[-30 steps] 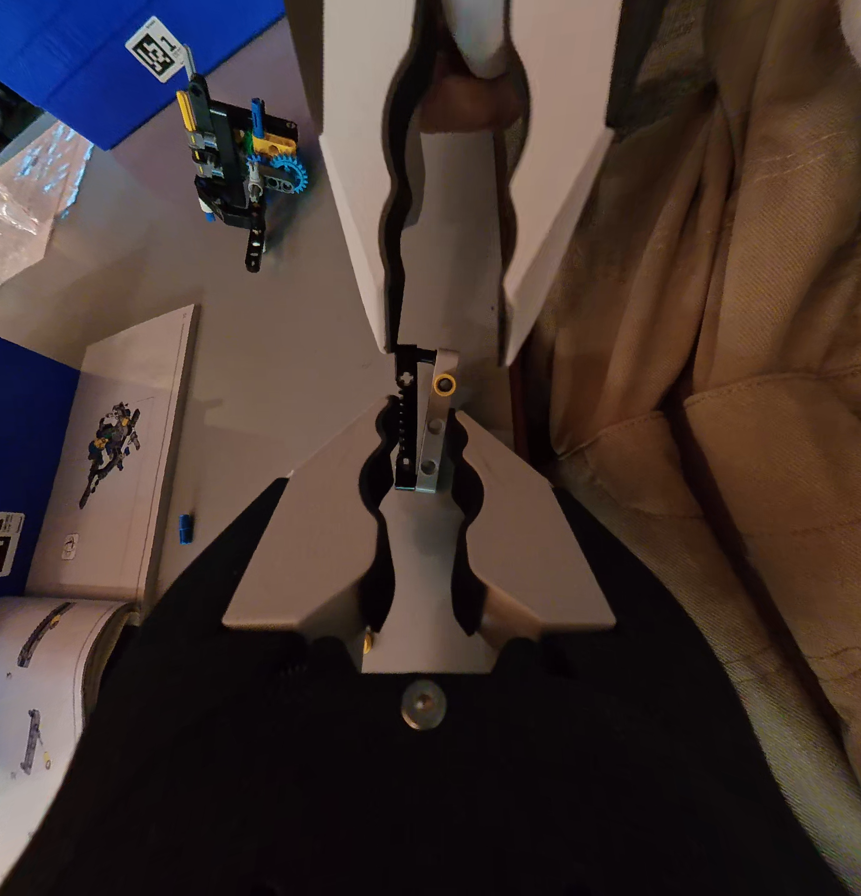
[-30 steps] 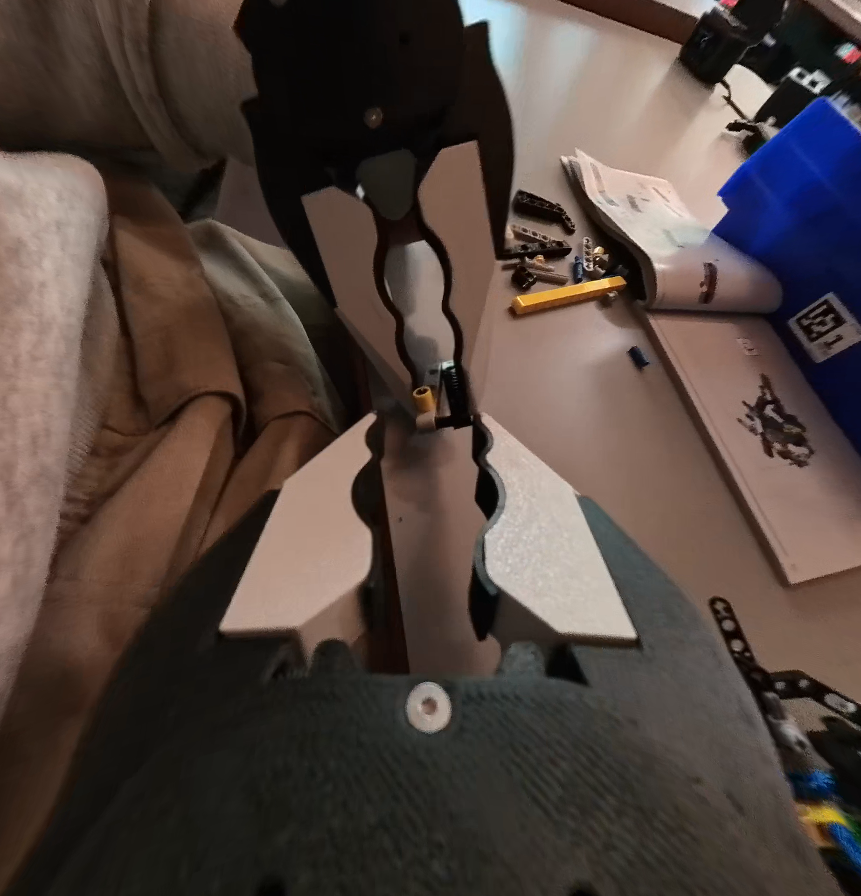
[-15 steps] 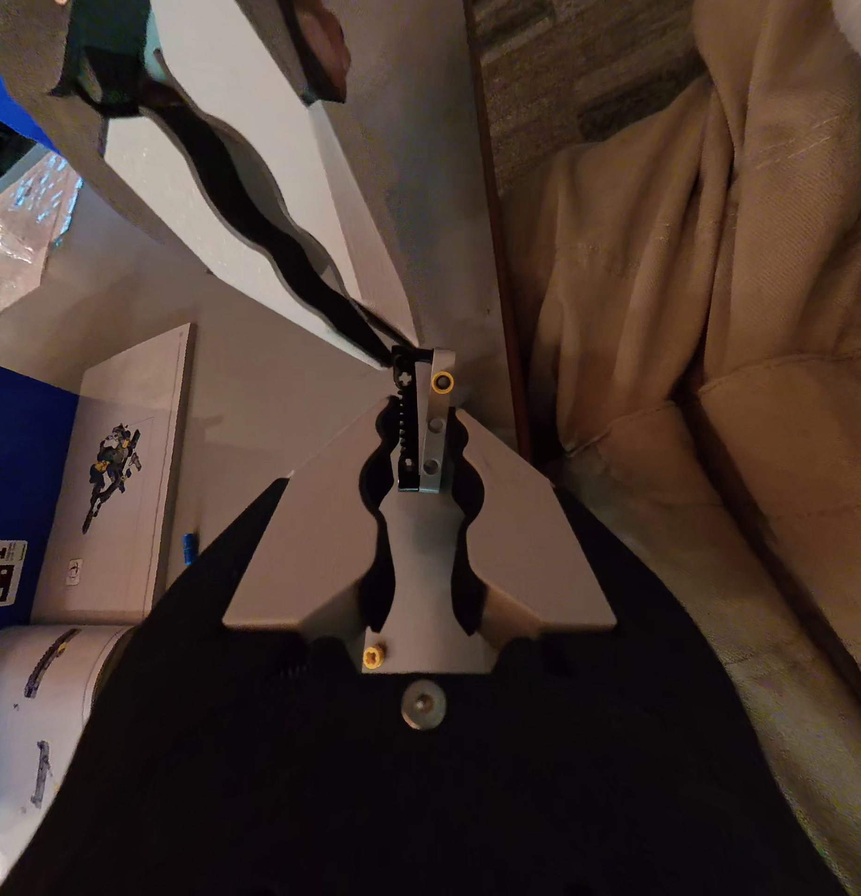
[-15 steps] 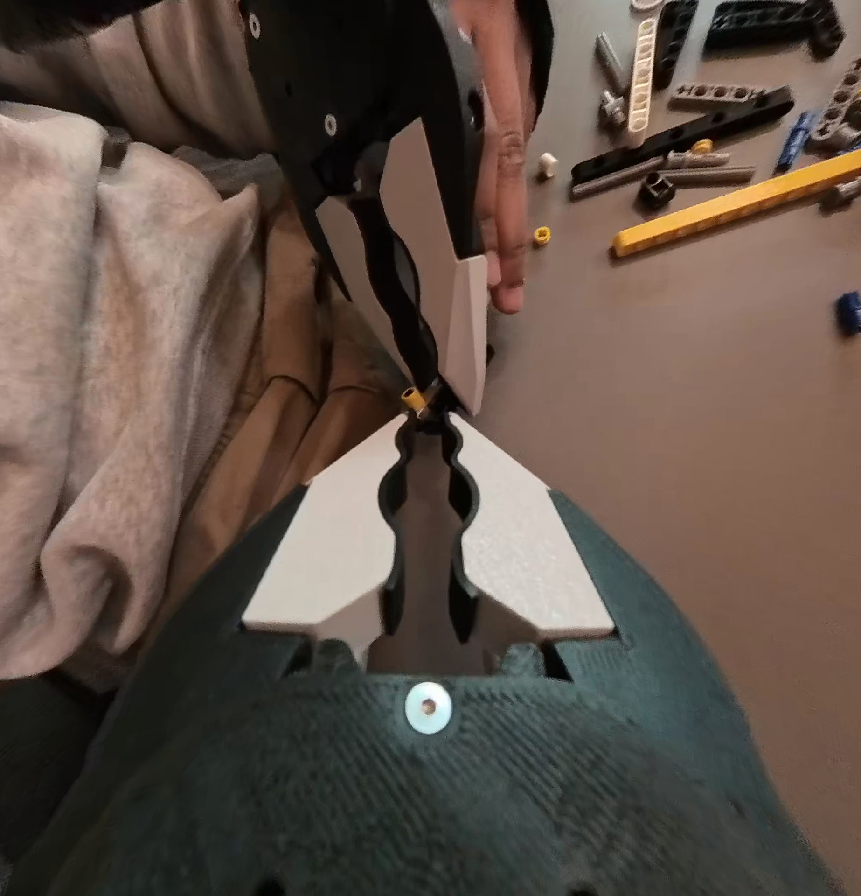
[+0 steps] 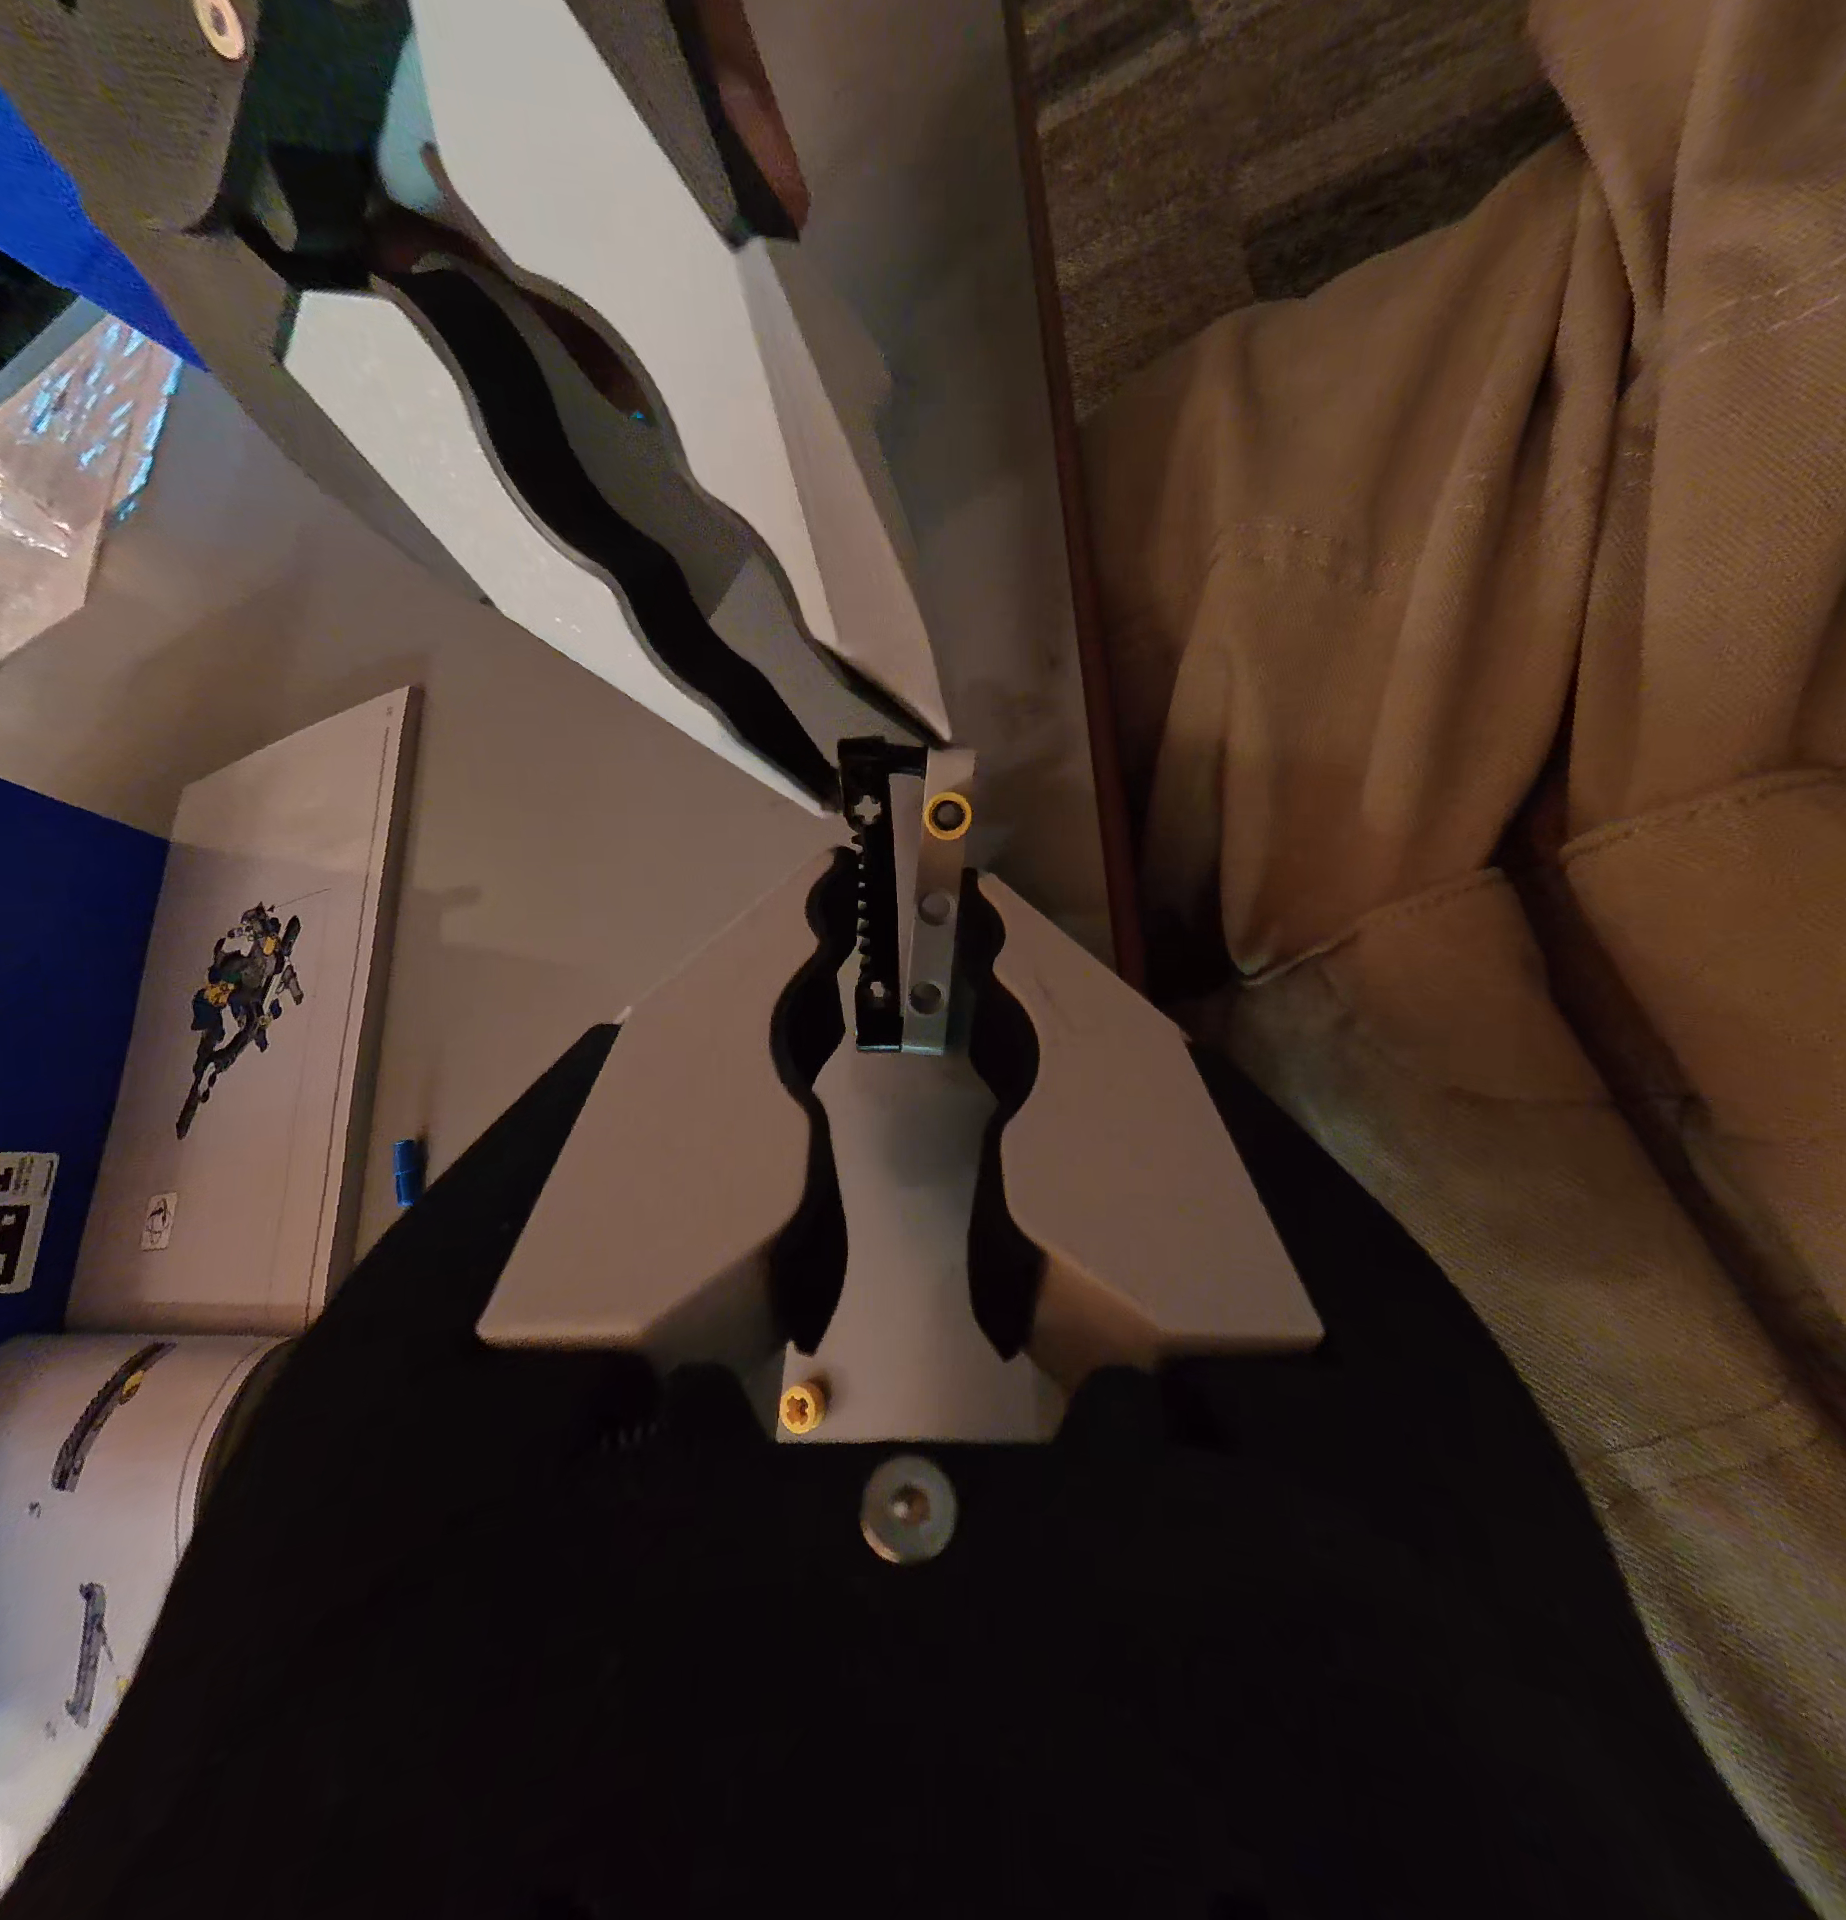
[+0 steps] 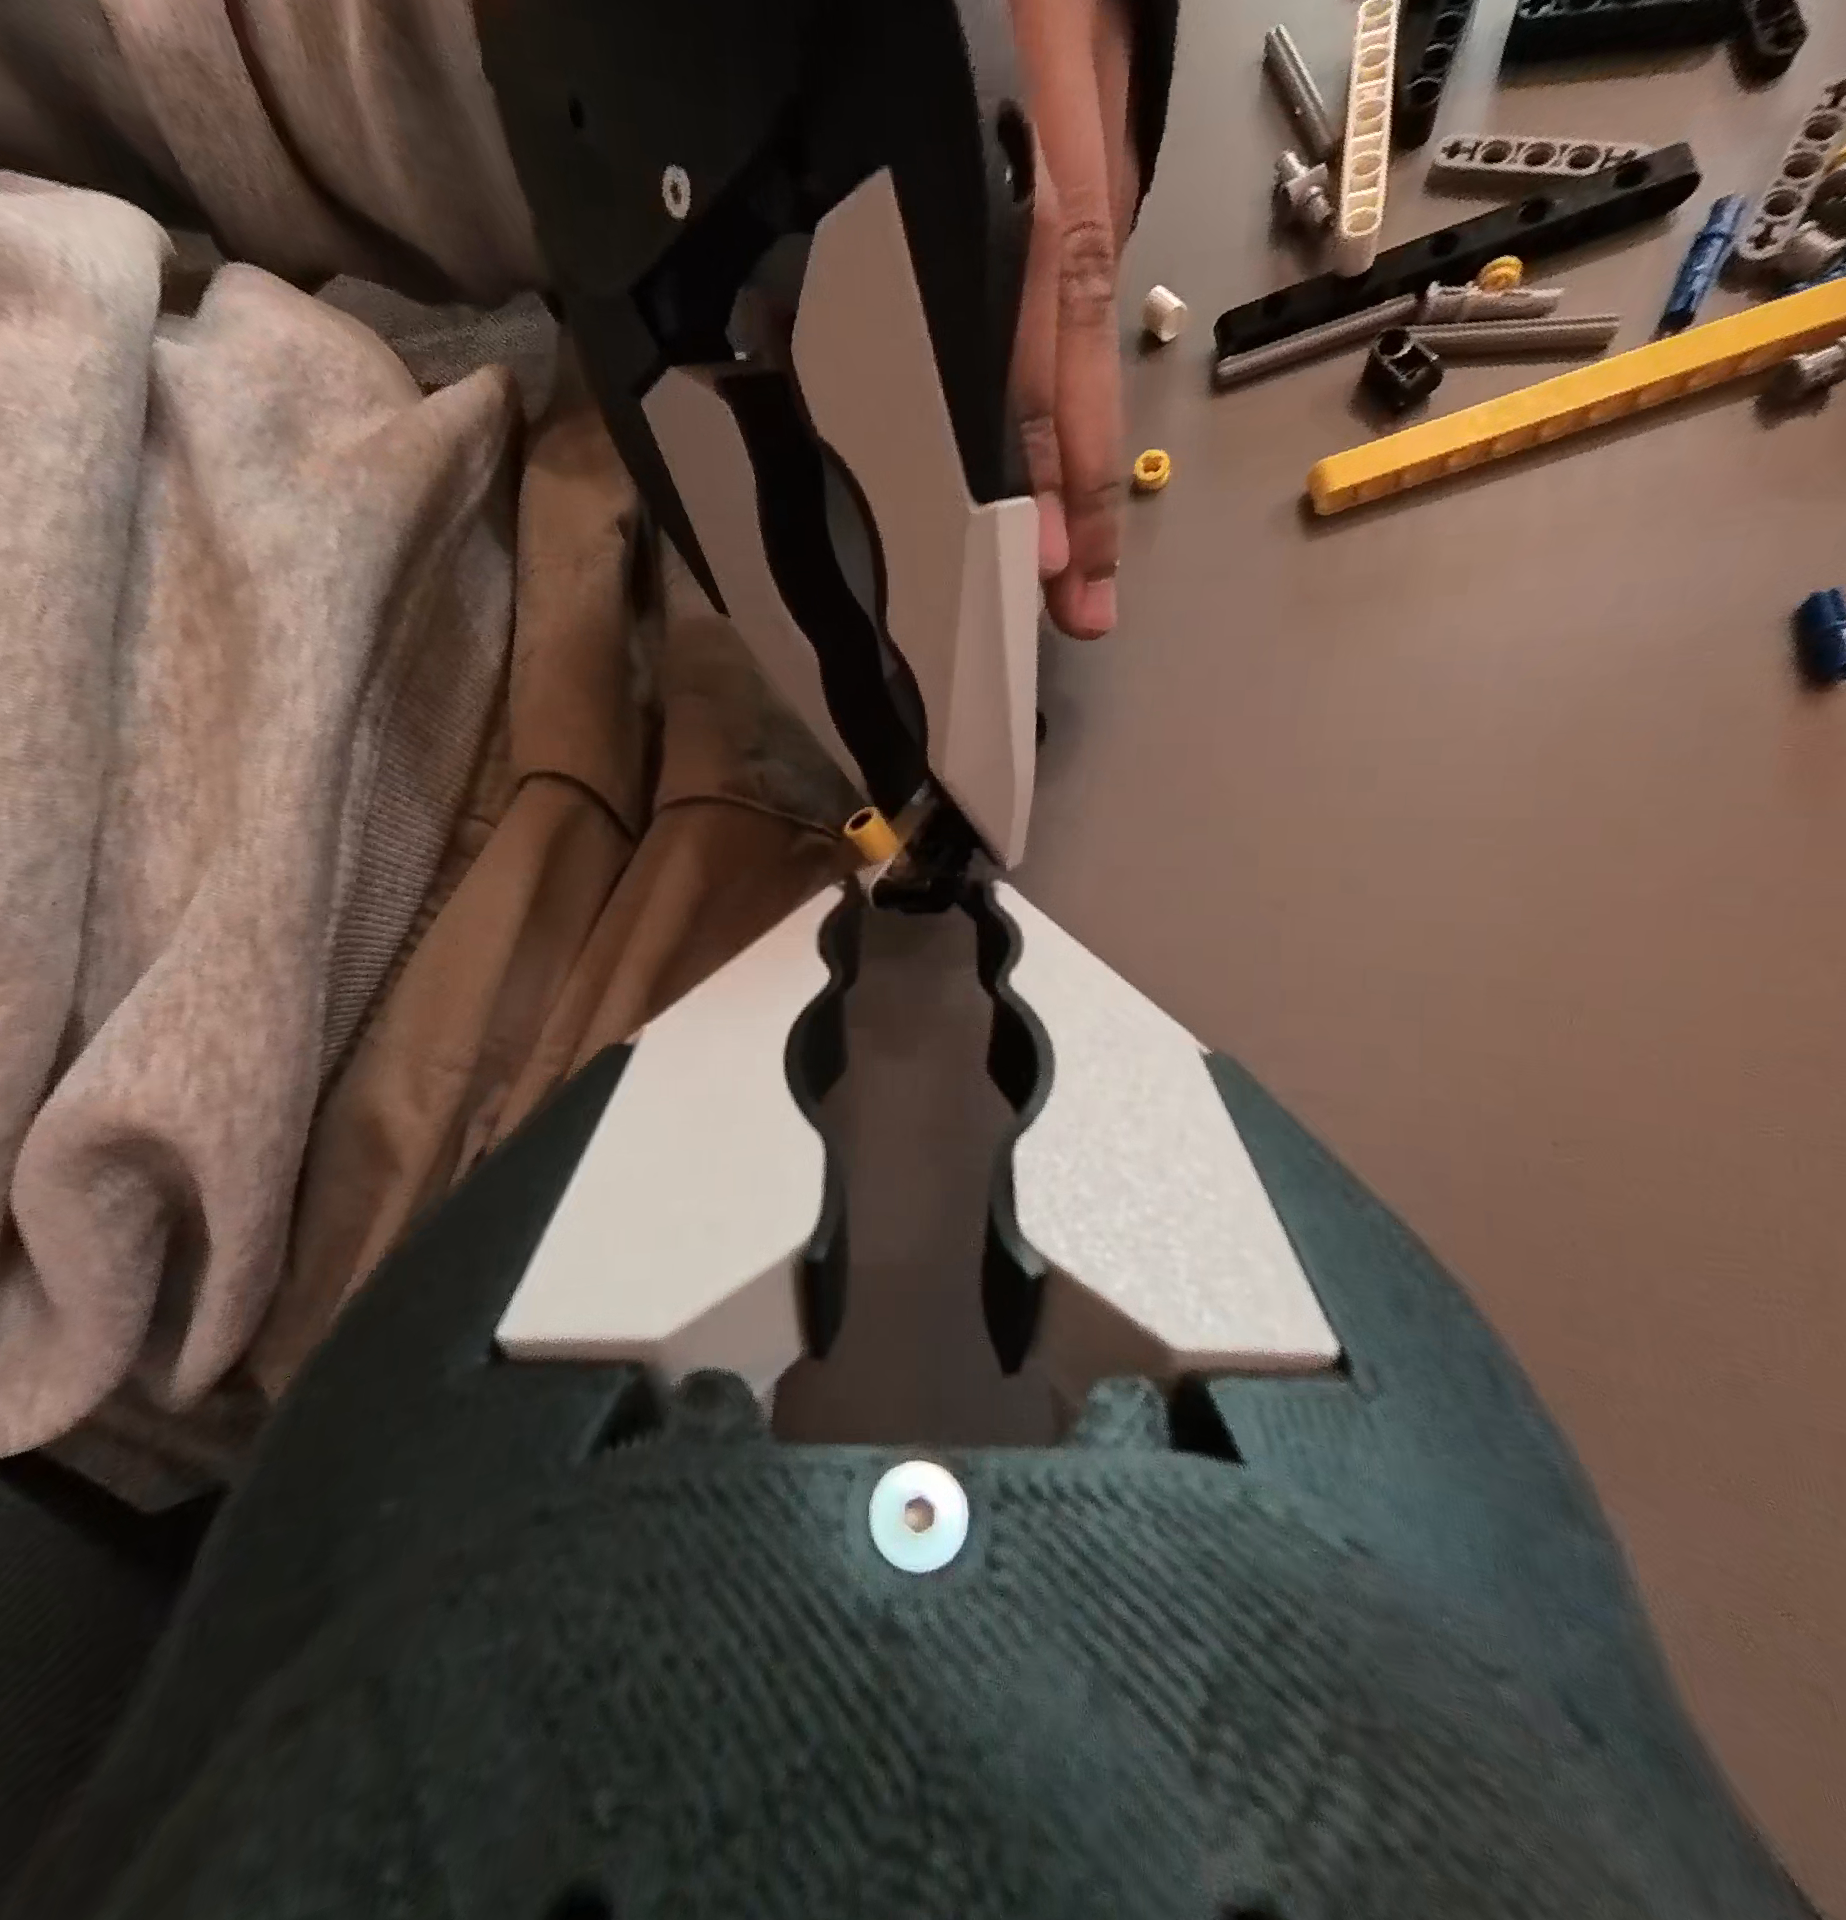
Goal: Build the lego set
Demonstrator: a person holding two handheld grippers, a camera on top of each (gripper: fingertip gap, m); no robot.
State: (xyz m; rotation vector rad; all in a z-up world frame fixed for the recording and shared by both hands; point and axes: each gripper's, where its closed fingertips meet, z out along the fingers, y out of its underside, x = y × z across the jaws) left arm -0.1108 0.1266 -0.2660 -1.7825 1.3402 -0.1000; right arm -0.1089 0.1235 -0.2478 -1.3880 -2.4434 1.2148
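The left gripper (image 5: 903, 914) clamps the black toothed rack and grey beam pair (image 5: 898, 914) (long axis along its fingers); the right gripper (image 5: 877, 758), from upper left of frame, pinches its far end.

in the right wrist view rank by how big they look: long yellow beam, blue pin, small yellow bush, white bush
1. long yellow beam
2. blue pin
3. white bush and small yellow bush: these look about alike, too close to rank.

You're working at a grey-brown table (image 6: 1418, 935) under dim, warm light; its dark edge (image 5: 1080, 582) runs beside a patch of mottled grey carpet (image 5: 1262, 187).
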